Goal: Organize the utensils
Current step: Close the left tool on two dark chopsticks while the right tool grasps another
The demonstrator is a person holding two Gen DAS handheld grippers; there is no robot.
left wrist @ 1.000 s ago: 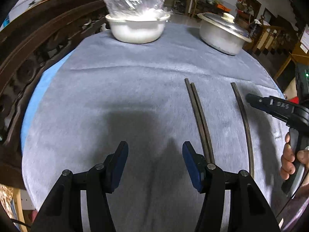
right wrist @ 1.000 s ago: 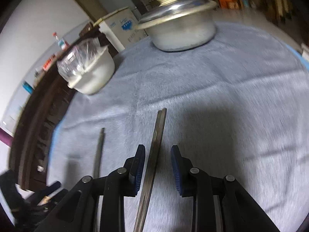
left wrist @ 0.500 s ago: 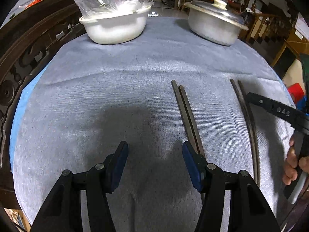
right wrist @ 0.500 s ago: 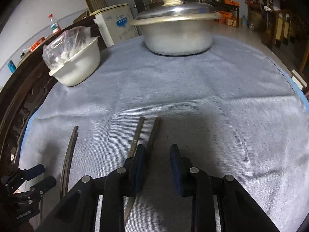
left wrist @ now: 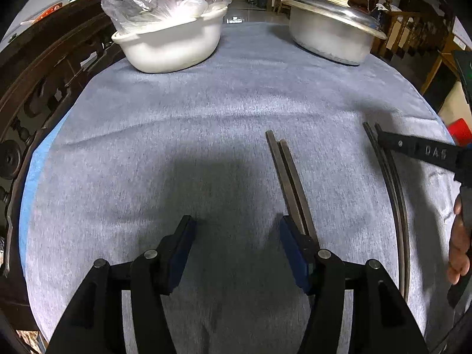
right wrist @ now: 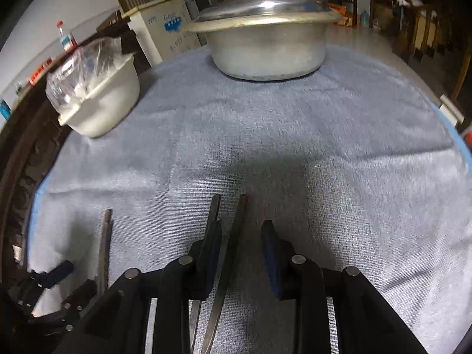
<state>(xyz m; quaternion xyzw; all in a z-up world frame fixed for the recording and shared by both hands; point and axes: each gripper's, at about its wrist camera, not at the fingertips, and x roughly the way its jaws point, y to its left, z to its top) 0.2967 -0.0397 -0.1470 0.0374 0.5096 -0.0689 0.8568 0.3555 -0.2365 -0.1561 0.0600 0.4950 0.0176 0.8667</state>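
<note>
Two pairs of dark chopsticks lie on the grey-blue cloth (left wrist: 177, 147). The left pair (left wrist: 287, 174) runs lengthwise, and its near end passes under the right finger of my left gripper (left wrist: 236, 236), which is open and has only cloth between its fingers. The right pair (left wrist: 393, 183) lies further right, under one finger (left wrist: 419, 150) of the right gripper. In the right wrist view, my right gripper (right wrist: 242, 236) is open. One chopstick (right wrist: 239, 230) lies between its pads, apart from the right pad. Its twin (right wrist: 214, 209) passes behind the left finger. The left pair (right wrist: 104, 242) and left gripper (right wrist: 44, 277) show at lower left.
A white bowl (left wrist: 171, 44) covered with plastic film stands at the back left of the table, and a lidded metal pot (left wrist: 330, 32) at the back right. Carved dark wood (left wrist: 44, 73) borders the left edge. A person's hand (left wrist: 458, 244) holds the right gripper.
The left view has closed in on the bowl and pot. A second chopstick now shows beside the right one. The right gripper has shifted so one chopstick lies between its pads.
</note>
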